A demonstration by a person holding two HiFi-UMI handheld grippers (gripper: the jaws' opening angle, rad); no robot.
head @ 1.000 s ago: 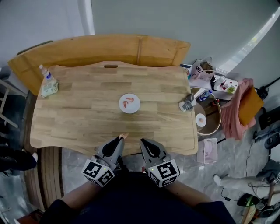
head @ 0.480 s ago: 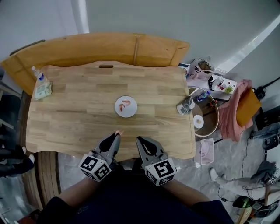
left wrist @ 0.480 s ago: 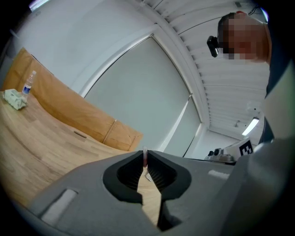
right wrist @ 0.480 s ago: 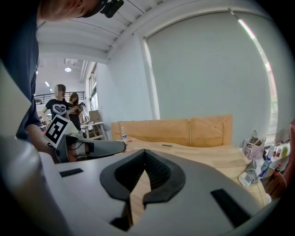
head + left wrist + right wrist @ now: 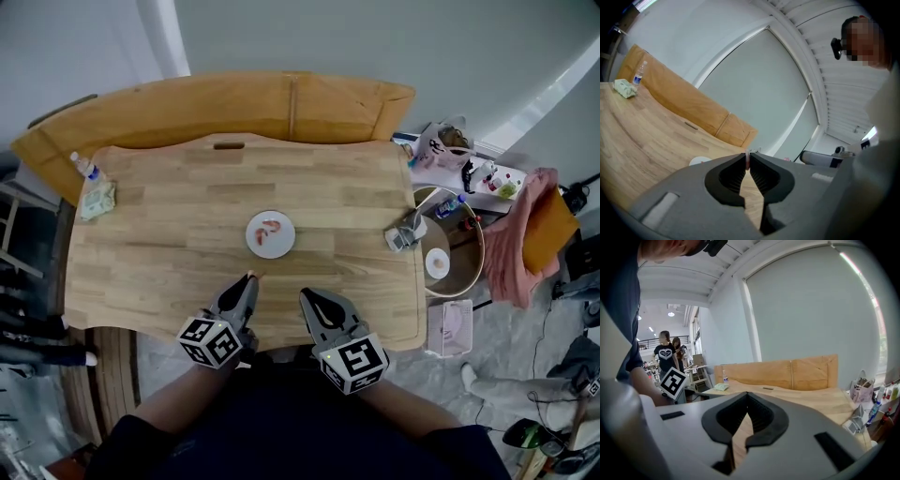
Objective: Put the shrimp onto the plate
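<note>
Left claw (image 5: 250,279) is pinched on a small pale pink shrimp (image 5: 747,160). The shrimp shows only as a thin pink sliver caught at the very tips of the grey jaws. Right claw (image 5: 747,393) has its jaws pressed together with nothing between them. Both claws hang over the near edge of a broad light wooden table (image 5: 169,244), each with its black-and-white marker cube towards the person.

A curved tan wooden seat back (image 5: 234,103) runs along the table's far side. Off the right edge stands a round shallow tub (image 5: 480,255) with a white round thing and a small bottle inside. Near the table's middle sits a small round white plate (image 5: 255,242), just ahead of the left claw and apart from it. The plate carries a curled pink-orange shrimp (image 5: 273,226), glossy and bent like a comma. At the far left corner stand a clear plastic bottle (image 5: 84,167) and, beside it, a crumpled green-and-white packet (image 5: 97,200).

A second ago the left claw's tips sat close to the table's near edge. They now reach further over the wood, and the gap to the plate is narrower. The right claw has come forward a little too. The held shrimp and the plate's contents look unchanged.
</note>
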